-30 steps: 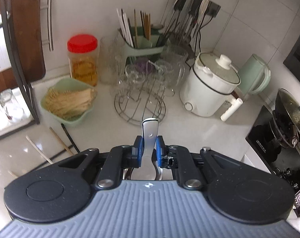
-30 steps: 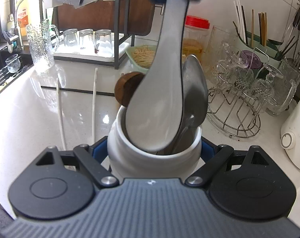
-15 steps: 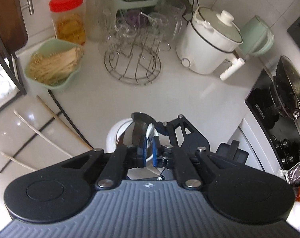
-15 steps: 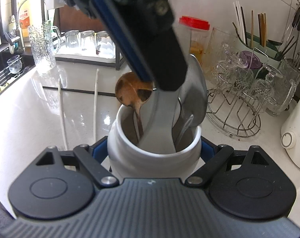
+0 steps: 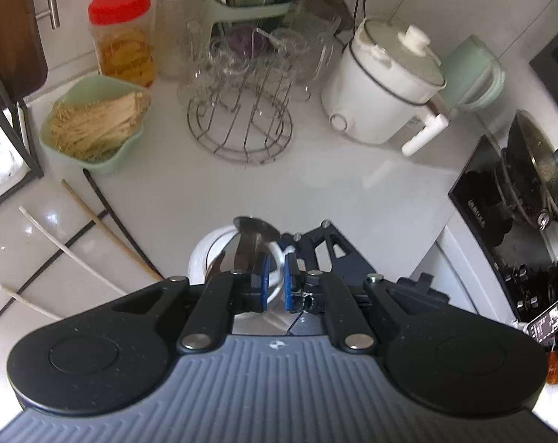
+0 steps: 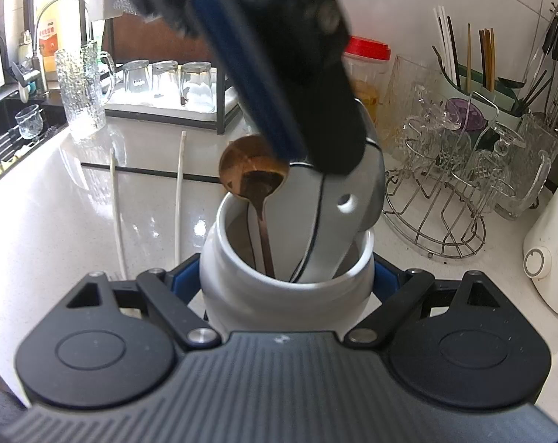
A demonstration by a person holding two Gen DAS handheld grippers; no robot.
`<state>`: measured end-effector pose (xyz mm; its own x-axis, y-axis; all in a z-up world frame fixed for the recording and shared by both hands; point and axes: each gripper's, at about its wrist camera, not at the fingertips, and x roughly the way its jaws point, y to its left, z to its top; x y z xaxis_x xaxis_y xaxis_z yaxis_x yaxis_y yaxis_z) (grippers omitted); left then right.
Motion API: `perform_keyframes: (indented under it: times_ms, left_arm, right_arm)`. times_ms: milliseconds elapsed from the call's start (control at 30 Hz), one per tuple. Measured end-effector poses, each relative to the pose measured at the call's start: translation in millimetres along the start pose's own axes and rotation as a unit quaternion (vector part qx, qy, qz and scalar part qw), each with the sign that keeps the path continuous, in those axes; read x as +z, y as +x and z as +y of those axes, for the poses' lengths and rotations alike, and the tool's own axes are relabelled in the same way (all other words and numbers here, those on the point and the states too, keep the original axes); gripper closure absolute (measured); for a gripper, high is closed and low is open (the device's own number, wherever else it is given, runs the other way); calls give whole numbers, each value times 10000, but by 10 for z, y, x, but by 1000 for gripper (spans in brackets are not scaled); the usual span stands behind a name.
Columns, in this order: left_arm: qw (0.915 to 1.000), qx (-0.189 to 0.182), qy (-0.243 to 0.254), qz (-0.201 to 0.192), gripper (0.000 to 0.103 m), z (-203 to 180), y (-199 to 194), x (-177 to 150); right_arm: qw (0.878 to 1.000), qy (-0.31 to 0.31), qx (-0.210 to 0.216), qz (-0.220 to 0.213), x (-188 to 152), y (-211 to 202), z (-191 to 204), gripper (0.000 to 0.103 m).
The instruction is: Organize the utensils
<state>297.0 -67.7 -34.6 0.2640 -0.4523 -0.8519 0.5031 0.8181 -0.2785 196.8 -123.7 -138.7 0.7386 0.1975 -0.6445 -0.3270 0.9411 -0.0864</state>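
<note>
White table carrying white crock, lower centre; right tool pinching it. Wooden spoon and grey spoons standing inside. Left tool nearly pressed together, empty.

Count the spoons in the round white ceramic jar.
3, all inside the white ceramic jar: a brown wooden spoon at the left, a grey-white spoon in the middle, a steel spoon behind it. The left tongs may hide more.
</note>
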Motion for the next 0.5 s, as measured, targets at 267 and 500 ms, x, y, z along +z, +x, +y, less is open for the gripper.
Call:
perform_keyframes:
  times_ms: [267, 500]
  left_arm:
    - [9980, 100, -132, -603, 95, 68, -321, -114]
    - [9943, 374, -296, -954, 78, 306, -494, -311]
  right_arm:
    - [10000, -5, 20, 4, 3, -4, -6, 10]
    - [10000, -3, 36, 17, 16, -7, 0, 10]
